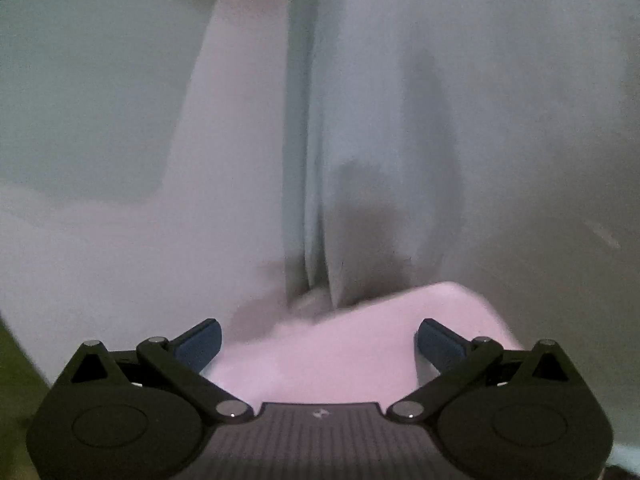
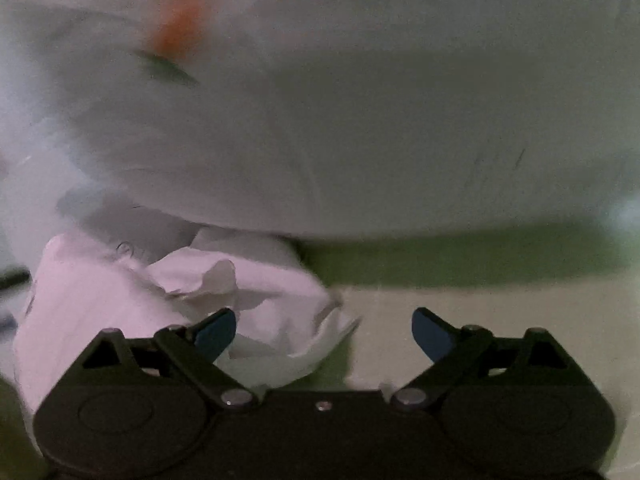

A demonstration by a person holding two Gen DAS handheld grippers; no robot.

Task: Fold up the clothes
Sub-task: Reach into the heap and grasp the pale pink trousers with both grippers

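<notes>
Between wide-spread left gripper (image 1: 318,340) fingers, white garment (image 1: 248,160) (blurred)

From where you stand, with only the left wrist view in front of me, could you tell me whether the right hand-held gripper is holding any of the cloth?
Observer: No. The right hand-held gripper is open, fingers wide apart, gripping nothing.
Operator: Is there cloth near it?
Observer: Yes, a crumpled white garment lies by its left finger, partly between the fingers.
Operator: Anything to tell that garment by?
Observer: A blurred orange and green mark shows on the white cloth further off.
Operator: What is under it?
Observer: A green surface shows beside the cloth.
</notes>
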